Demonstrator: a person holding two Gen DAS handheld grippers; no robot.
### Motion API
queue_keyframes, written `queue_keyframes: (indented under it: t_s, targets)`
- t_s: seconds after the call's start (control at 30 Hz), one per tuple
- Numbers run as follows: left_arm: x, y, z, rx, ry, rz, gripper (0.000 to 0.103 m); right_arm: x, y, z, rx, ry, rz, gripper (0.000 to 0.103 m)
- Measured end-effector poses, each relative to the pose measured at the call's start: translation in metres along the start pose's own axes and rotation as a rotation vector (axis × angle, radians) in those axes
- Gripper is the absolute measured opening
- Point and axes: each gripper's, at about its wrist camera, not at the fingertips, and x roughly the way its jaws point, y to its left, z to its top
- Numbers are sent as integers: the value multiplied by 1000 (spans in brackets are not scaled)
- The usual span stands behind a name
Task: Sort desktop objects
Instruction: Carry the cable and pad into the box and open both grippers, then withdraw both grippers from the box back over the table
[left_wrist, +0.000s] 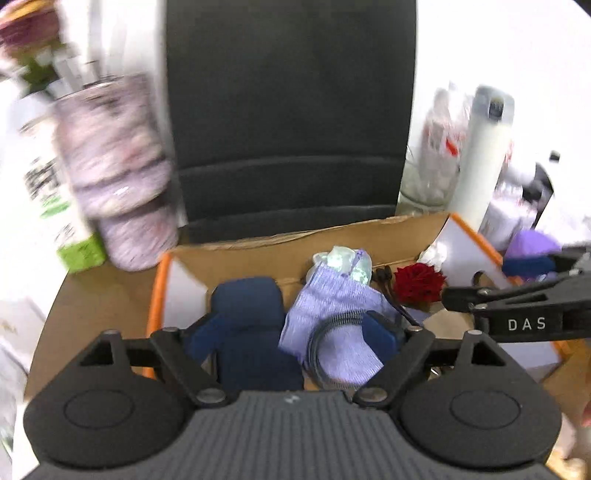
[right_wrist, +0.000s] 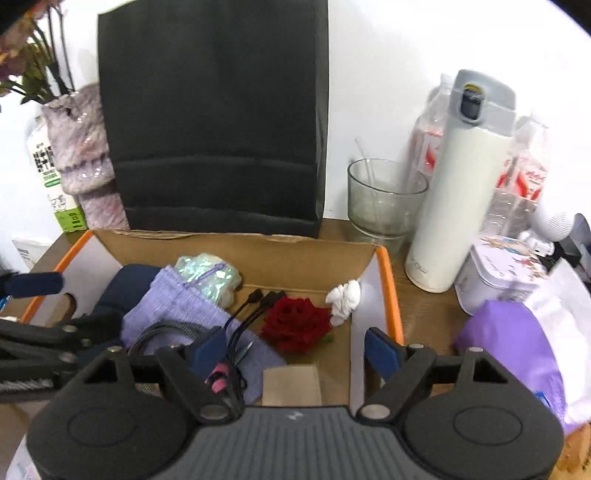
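Note:
An orange-rimmed cardboard box (right_wrist: 388, 280) holds a dark blue case (left_wrist: 247, 306), a lilac cloth pouch (left_wrist: 332, 306), an iridescent packet (right_wrist: 207, 273), black cables (right_wrist: 255, 302), a red rose (right_wrist: 295, 325) and a white crumpled tissue (right_wrist: 345, 299). My left gripper (left_wrist: 291, 332) is open and empty over the case and pouch. My right gripper (right_wrist: 295, 350) is open and empty above the rose; its left finger is beside the cables. The box also shows in the left wrist view (left_wrist: 157, 288), with the rose (left_wrist: 417, 284).
A black paper bag (right_wrist: 214, 118) stands behind the box. A glass (right_wrist: 380, 199), white thermos (right_wrist: 461, 184), tin (right_wrist: 498, 273) and purple bag (right_wrist: 517, 350) are at the right. A flower vase (right_wrist: 85, 158) and carton (right_wrist: 48, 177) are at the left.

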Motion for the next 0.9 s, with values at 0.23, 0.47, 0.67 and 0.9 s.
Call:
queue_keyframes:
  t_s: [0.23, 0.47, 0.67, 0.9]
  targets:
    - [-105, 8, -81, -129, -136, -38, 103, -90, 6, -79, 31, -117, 44, 88]
    - [-169, -13, -180, -114, -163, -59, 103, -160, 15, -186, 112, -159, 119, 96]
    - [-189, -17, -262, -118, -92, -3, 103, -191, 25, -285, 140, -117, 90, 96]
    - [-220, -15, -308, -219, -96, 30, 103, -227, 51, -336, 75, -211, 59, 99]
